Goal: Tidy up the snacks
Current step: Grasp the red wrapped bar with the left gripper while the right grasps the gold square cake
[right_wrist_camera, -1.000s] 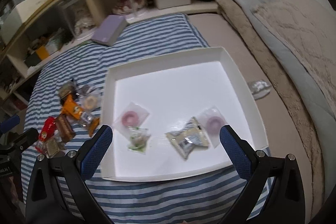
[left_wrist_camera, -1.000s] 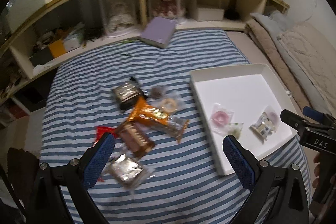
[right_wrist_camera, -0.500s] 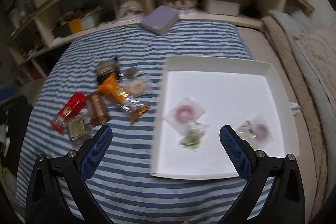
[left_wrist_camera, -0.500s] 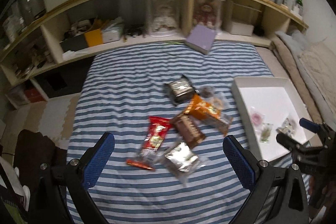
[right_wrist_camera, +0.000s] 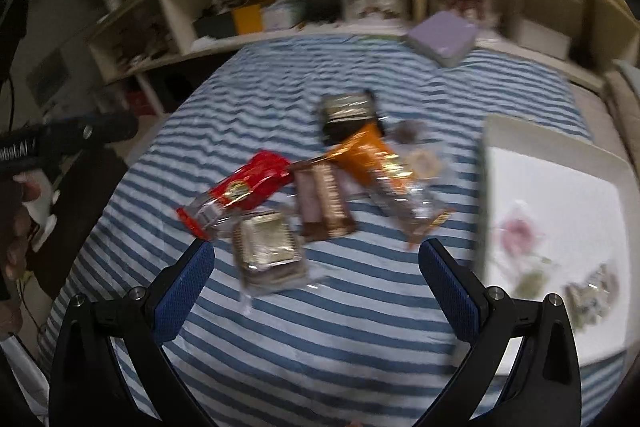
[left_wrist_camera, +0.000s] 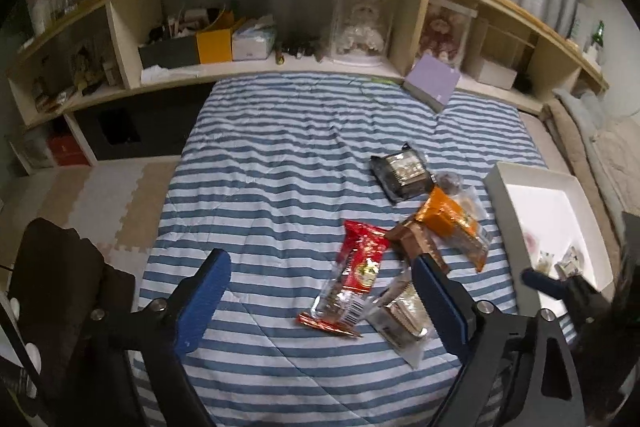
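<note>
**Handling Loose Snack Packets Before Transfer to the Tray**

Gripping has not begun. The left gripper (left_wrist_camera: 320, 301) has its jaws wide apart but closing, nothing between the pads. The right gripper (right_wrist_camera: 316, 287) stands wide open and empty.

The snack pile lies on the striped blanket (left_wrist_camera: 280, 155), at 9 o'clock of the white tray (left_wrist_camera: 496, 183). Nearest the left gripper are the red packet (left_wrist_camera: 352, 275) and, at its 4 o'clock and touching it, the silver packet (left_wrist_camera: 400, 315). The brown bar (right_wrist_camera: 324, 199), orange packet (left_wrist_camera: 448, 219) and black packet (left_wrist_camera: 402, 171) overlap toward 1 o'clock.

Judged from appearance, every packet is light, thin and crinkly, with slick film that deforms under pressure. Contents may crush.

- Take hold across the narrow width, at mid-length.
- Avoid the flat sealed ends: they likely fold and slip.
- Expect the soft blanket to yield beneath the pads.
</note>
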`<state>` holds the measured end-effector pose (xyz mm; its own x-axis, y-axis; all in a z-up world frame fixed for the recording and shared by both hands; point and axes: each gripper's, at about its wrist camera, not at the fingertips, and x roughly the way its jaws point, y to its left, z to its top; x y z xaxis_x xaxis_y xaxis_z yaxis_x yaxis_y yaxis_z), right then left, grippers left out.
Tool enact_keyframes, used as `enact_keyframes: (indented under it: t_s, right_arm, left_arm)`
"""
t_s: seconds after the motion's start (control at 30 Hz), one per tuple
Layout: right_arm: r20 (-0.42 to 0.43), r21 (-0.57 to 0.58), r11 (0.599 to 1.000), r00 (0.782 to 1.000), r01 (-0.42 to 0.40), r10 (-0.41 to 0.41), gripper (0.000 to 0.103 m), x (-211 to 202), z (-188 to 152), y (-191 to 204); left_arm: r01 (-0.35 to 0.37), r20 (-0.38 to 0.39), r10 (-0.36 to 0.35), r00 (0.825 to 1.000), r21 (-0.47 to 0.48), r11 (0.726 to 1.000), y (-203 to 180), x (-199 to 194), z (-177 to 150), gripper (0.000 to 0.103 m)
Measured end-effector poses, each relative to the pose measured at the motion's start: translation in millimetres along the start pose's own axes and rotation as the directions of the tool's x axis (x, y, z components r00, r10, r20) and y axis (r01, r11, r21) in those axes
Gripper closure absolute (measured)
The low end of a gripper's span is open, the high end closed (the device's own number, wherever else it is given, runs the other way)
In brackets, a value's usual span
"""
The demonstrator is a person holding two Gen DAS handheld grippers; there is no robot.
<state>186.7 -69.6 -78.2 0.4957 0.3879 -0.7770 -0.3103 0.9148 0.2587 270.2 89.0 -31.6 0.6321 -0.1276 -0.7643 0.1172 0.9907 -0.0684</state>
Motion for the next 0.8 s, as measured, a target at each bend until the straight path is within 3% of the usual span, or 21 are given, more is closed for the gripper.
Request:
enact_keyframes:
  t_s: [0.2,0.3,0.43,0.6,0.8]
  right_arm:
    - [-0.045,-0.065,0.995,0.996,-0.08,0.077,0.008,52,3,23]
    - [-0.104,-0.095,0.993,0.993,-0.073,0.063,0.013,73,-3,28]
    - [-0.195,-0.085,0.994,0.98,-0.067,0.049,0.036,93,-17,26]
    - [-0.228,-0.094,0.994,0.973,-0.062,0.039,0.048,87,-21,25]
    - [-0.274,-0.042,0.998,0.961,-0.052,0.038,0.049,75,-29,26]
  left_arm:
    - [0.045,-0.057,-0.045,0.997,0.0,0.999,7,41,14,0.021]
    - [0.074,-0.095,-0.075,0.993,-0.009,0.997,10,67,22,0.025]
    - [0.11,-0.129,-0.114,0.985,-0.036,0.993,11,97,28,0.03]
    - [0.142,-0.178,-0.147,0.973,-0.04,0.989,7,131,22,0.038]
    - [0.171,-0.247,-0.166,0.955,-0.001,0.985,-8,162,14,0.048]
